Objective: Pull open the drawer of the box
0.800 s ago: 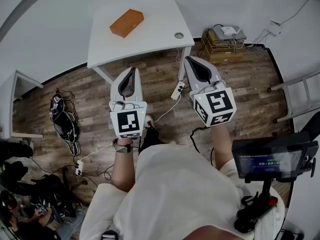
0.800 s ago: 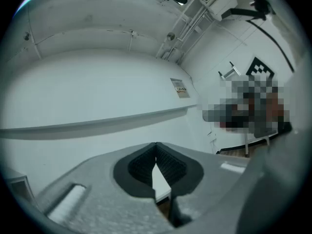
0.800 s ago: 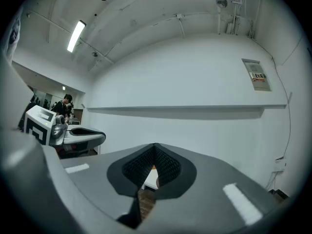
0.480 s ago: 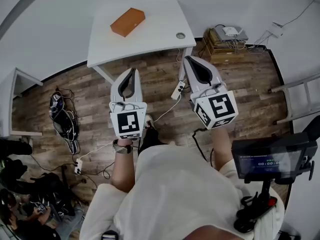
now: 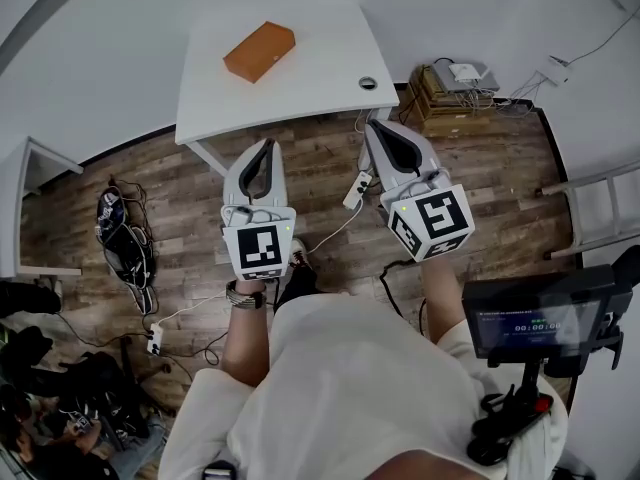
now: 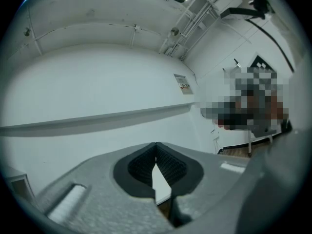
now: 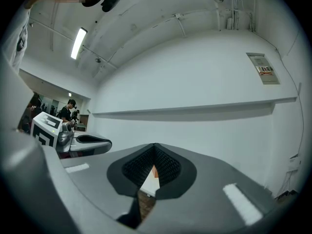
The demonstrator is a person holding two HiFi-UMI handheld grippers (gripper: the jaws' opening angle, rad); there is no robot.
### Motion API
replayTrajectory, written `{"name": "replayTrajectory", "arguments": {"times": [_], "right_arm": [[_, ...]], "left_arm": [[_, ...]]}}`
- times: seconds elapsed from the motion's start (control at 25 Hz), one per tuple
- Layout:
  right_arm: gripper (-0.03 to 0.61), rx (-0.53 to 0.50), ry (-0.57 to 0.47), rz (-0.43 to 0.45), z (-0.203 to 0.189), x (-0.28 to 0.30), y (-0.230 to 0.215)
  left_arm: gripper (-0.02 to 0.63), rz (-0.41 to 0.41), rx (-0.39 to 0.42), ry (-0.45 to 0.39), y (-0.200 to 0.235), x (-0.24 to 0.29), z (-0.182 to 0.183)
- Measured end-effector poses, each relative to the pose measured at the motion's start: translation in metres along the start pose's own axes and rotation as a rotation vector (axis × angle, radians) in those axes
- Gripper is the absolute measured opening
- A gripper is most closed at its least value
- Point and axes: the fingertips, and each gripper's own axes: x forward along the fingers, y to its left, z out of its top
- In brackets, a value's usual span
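On the left half of the white surface (image 5: 310, 83), well back from its near edge and set at a slant to it, lies the orange box (image 5: 259, 52). It stands alone there, and from this far off I cannot tell which face carries the drawer or whether there is a pull.

The main risk, as I judge it, is that the box looks small and loose. A pull on the drawer with nothing bracing the body would likely drag the whole box toward the near edge instead of sliding the drawer out. A second risk is underfoot: cables (image 5: 330, 230) and a power strip (image 5: 352, 190) trail over the wood floor between the person and the surface, so a step forward could catch on them. Both pairs of fingers must also part before they can take anything, and a closed tip reaching the box would only push it away.

The left gripper (image 5: 265, 142) and the right gripper (image 5: 376, 126) are held level in front of the body, side by side and well apart. Both point at the near edge of the surface but hang over the floor short of it. Each gripper view shows its fingers (image 6: 141, 164) pressed together at the tips with nothing between them. The right gripper view shows only a sliver of the orange box through the gap below the tips.
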Motion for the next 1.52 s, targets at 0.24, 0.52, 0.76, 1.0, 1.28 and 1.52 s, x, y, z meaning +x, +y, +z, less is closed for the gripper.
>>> {"name": "replayTrajectory", "arguments": {"times": [0.24,0.52,0.76,1.0,1.28,1.52], "right_arm": [[0.002,0.011,0.012,0.005,-0.004,0.045,-0.004],[0.001,0.053,0.035,-0.022,-0.01,0.094,-0.013],[0.002,0.046,0.05,-0.046,-0.015,0.136,-0.01],[0.002,0.042,0.03,-0.07,-0.026,0.183,-0.006],[0.002,0.029,0.037,-0.078,-0.02,0.22,0.003],[0.002,0.043,0.041,-0.093,-0.019,0.222,0.0]], "left_arm": [[0.006,0.001,0.003,-0.007,0.031,0.029,-0.009],[0.006,-0.014,-0.002,-0.018,0.069,0.065,-0.019],[0.006,-0.038,-0.012,-0.02,0.103,0.089,-0.033],[0.006,-0.059,-0.009,-0.011,0.14,0.115,-0.059],[0.006,-0.089,-0.005,-0.004,0.169,0.138,-0.064],[0.006,-0.094,-0.007,0.001,0.172,0.141,-0.065]]}}
